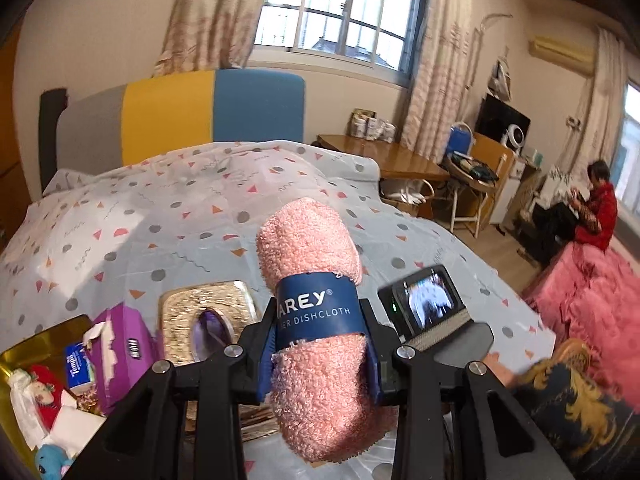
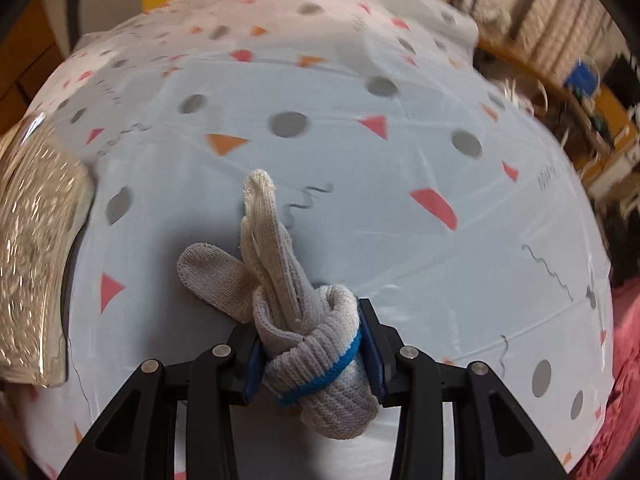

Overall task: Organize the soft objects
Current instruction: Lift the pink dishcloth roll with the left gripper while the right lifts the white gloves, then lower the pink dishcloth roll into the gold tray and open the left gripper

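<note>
My left gripper is shut on a rolled pink fluffy dishcloth with a dark blue paper band; the roll stands up between the blue pads, above the patterned bedsheet. In the right wrist view my right gripper is shut on a bundle of knitted white-grey work gloves with a blue cuff stripe, glove fingers sticking forward over the sheet. The other gripper's back, with its small lit screen, shows to the right in the left wrist view.
A gold tray at lower left holds a purple tissue box, a tissue pack, a red plush and a blue toy. A shiny gold tissue box lies beside it, also gold box. A person in red sits far right by a pink bedcover.
</note>
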Motion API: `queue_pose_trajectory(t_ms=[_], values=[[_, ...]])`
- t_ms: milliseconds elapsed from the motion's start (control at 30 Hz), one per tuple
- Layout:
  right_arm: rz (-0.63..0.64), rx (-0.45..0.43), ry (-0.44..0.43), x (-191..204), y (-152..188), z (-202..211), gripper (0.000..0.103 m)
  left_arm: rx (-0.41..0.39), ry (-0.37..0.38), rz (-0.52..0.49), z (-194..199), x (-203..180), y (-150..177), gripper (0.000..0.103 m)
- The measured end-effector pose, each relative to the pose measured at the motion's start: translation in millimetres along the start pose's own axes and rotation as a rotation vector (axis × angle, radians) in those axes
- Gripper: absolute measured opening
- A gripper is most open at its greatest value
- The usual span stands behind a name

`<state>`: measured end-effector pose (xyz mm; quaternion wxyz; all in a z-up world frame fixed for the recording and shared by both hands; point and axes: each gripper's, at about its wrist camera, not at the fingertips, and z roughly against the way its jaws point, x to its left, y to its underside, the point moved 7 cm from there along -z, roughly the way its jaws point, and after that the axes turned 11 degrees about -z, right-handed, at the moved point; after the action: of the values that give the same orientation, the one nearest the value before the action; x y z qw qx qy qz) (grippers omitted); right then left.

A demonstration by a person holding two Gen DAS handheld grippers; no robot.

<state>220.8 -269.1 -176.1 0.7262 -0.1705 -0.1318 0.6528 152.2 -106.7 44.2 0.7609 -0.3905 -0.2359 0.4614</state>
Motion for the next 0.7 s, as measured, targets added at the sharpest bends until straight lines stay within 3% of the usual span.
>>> queue_pose_trajectory(t_ms=[67,233,333,467,700], values=[[0.062,-0.025,0.027,7,1,2,0.041,-0.014,-0.018,0.026,7,18,-4,0.036],[0.049,-0.028,0.005,4,-4,1,0.041,-0.045,-0.076,0.121,21,76,-12,0.036],[0.06,-0.034,0.009,7,-4,-1,0.041,-0.052,-0.154,0.184,34,123,-4,0.036],[0.067,-0.039,0.008,9,1,3,0.041,-0.023,-0.256,0.271,52,187,31,0.036],[0.09,-0.047,0.014,13,1,4,0.041,0.121,-0.432,0.42,82,279,142,0.036]])
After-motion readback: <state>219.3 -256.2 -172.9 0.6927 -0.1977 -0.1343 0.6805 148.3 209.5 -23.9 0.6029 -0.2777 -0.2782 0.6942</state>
